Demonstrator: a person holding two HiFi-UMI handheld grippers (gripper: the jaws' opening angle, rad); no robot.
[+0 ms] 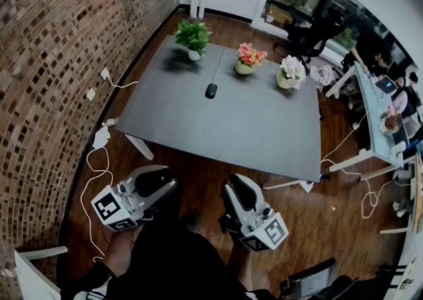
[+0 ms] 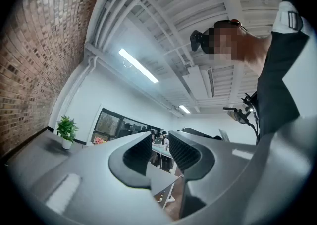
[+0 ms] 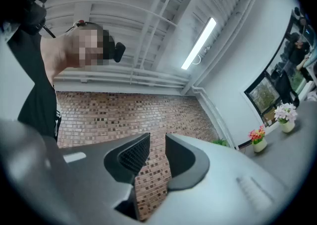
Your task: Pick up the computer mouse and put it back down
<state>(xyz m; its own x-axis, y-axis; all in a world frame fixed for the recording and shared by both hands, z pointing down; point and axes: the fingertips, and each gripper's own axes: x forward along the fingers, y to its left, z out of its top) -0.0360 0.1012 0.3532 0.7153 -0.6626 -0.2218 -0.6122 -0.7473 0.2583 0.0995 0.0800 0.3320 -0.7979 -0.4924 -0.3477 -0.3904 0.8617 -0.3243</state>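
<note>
The left claw [image 2: 159, 140] stands slightly spread: a narrow gap separates its ribbed pads and nothing sits between them. The right claw [image 3: 157, 142] is in the same condition, parted a little and empty, with only the brick wall [image 3: 148, 115] visible through the gap. In the head view both claws sit low in the frame, close to the person's body, the left claw [image 1: 162, 183] at lower left and the right claw [image 1: 236, 186] at lower centre. Both are well apart from the counter [image 1: 231, 133]. Both tilt upward, so their cameras take in ceiling rather than work surface. This reads as a rest posture, with the approach not yet begun. The computer mouse [image 1: 211, 90] lies on the far half of the counter, near the upper centre of the frame. Its cord [image 1: 218, 64] runs away toward the far edge and may limit the lift. Bare surface surrounds the mouse, which favours an unobstructed grasp. Three potted plants [image 1: 248, 57] line the far edge behind it. Each marker cube [image 1: 109, 207] bears black-and-white square patterns only. No brand, label or legible text can be made out on any item.
</note>
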